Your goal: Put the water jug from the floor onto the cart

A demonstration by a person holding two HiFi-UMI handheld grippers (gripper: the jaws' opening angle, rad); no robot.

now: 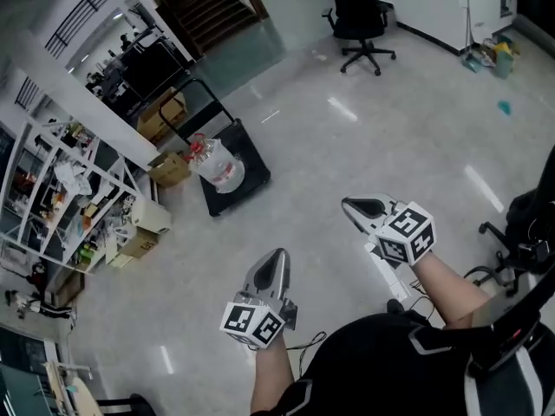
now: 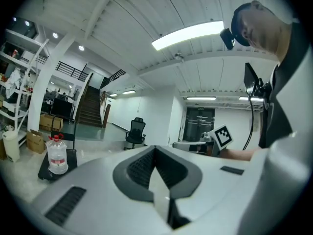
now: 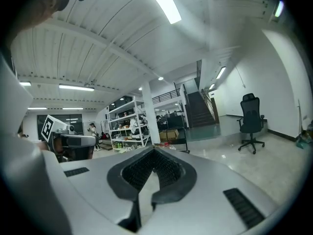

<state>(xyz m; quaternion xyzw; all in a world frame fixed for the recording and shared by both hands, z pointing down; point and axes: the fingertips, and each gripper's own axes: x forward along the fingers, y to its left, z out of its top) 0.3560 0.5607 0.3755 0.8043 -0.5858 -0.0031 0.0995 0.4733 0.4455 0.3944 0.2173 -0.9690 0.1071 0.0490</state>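
The clear water jug (image 1: 218, 165) with a red cap stands upright on the black platform of the cart (image 1: 250, 161), well away from both grippers. The left gripper view shows the water jug (image 2: 57, 154) small at the far left, on the cart (image 2: 44, 172). My left gripper (image 1: 277, 257) is held low in the middle of the head view, jaws shut with nothing between them. To its right, my right gripper (image 1: 350, 204) is also shut and empty. In their own views, the left gripper (image 2: 155, 150) and the right gripper (image 3: 155, 152) show pads meeting over bare floor.
The cart's black push handle (image 1: 196, 85) rises at its far end. Cardboard boxes (image 1: 163, 116) and white shelving (image 1: 61, 189) full of goods stand at the left. A black office chair (image 1: 362, 20) is at the back, a staircase (image 1: 204, 7) behind, another chair (image 1: 529, 224) at the right.
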